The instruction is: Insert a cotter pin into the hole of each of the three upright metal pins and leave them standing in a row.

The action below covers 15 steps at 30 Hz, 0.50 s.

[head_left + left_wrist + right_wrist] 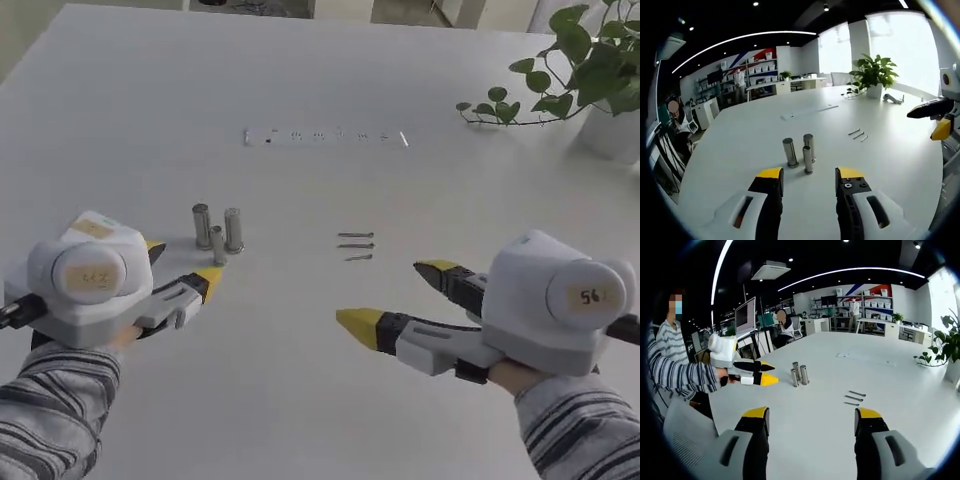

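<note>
Left gripper [183,264] hovers with its jaws apart and empty, the three upright metal pins [218,233] clustered just ahead of its tips. Right gripper [395,293] gapes wide, holding nothing. The three cotter pins [356,246] lie on the white table [300,400] just beyond its jaws.

Your left gripper [183,263] is held at your left side, its jaws apart, the yellow tips pointing forward and to the right, nothing between them; your right gripper [395,294] is held at your right side, its jaws spread wider, the tips pointing forward and to the left, nothing gripped there either; the two are well apart, angled in toward each other; your left sleeve [55,400] and right sleeve [580,425], both striped, come in from the bottom corners.
</note>
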Available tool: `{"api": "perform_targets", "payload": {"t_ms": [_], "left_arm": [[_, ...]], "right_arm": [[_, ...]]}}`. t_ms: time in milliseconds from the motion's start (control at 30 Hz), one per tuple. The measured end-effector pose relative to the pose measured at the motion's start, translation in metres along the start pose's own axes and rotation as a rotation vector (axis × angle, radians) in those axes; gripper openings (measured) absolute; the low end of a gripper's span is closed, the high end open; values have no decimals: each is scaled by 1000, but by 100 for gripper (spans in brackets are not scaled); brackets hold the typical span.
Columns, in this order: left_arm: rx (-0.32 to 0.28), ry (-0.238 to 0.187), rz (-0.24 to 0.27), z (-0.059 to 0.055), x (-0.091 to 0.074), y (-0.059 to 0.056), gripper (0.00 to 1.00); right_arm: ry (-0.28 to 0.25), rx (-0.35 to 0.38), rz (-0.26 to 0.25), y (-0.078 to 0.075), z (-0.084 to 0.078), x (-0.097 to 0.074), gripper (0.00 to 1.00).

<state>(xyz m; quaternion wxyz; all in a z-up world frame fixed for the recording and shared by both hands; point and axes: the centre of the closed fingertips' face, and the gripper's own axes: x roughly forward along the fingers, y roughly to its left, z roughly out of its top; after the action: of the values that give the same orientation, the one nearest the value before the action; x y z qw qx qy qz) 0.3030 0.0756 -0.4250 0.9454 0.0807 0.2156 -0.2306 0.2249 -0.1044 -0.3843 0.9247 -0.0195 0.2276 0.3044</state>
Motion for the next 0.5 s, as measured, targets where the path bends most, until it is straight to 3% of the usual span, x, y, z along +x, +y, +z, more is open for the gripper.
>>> {"api": "perform_targets", "payload": {"t_ms": [500], "left_arm": [[-7, 18, -42, -12, 47, 5, 25]], "right_arm": [[25, 19, 17, -1, -8, 10, 62]]}}
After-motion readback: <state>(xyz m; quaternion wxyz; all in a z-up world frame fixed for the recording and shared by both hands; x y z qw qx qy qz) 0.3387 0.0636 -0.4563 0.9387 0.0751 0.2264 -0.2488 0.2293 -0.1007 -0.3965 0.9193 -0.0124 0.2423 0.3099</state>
